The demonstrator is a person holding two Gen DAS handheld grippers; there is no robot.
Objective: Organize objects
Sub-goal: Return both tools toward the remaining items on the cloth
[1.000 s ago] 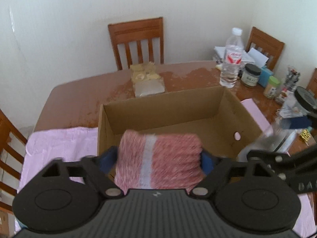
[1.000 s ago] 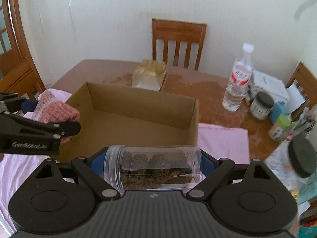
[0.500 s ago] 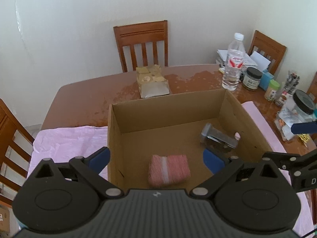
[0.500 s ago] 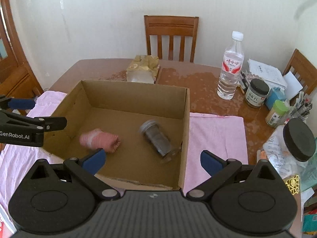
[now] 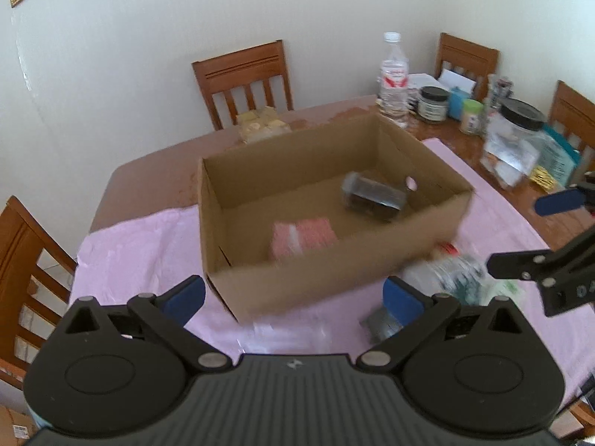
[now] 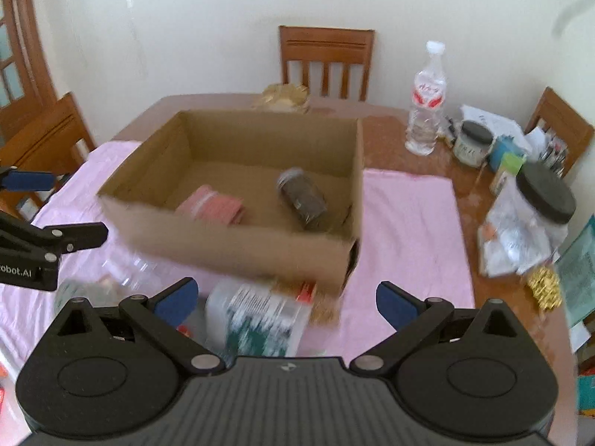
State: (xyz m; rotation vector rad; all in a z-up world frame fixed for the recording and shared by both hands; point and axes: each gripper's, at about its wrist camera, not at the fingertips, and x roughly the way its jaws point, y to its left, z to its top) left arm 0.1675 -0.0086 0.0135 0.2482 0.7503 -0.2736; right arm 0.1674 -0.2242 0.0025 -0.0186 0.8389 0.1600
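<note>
Left hand-held gripper (image 5: 293, 291): jaws spread wide, holding nothing, above the pink cloth (image 5: 141, 252).
Right hand-held gripper (image 6: 286, 295): equally wide apart, empty, over a blurred labelled container (image 6: 260, 319).
Cardboard box (image 6: 238, 245): on the bench (image 6: 390, 126), holding the folded pink cloth roll (image 6: 214, 206) and a clear jar (image 6: 303, 199) on its side.

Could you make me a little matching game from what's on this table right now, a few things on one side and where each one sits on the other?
Things:
1. pink knitted cloth
2. jar with dark contents
3. water bottle
4. white labelled container

Places:
A. upright on the bare wooden table, past the cardboard box
B. on the pink cloth, outside the box's near wall
C. lying on its side in the box, right part
D. flat in the box, left part

Pairs: 1-D, 2-C, 3-A, 4-B
</note>
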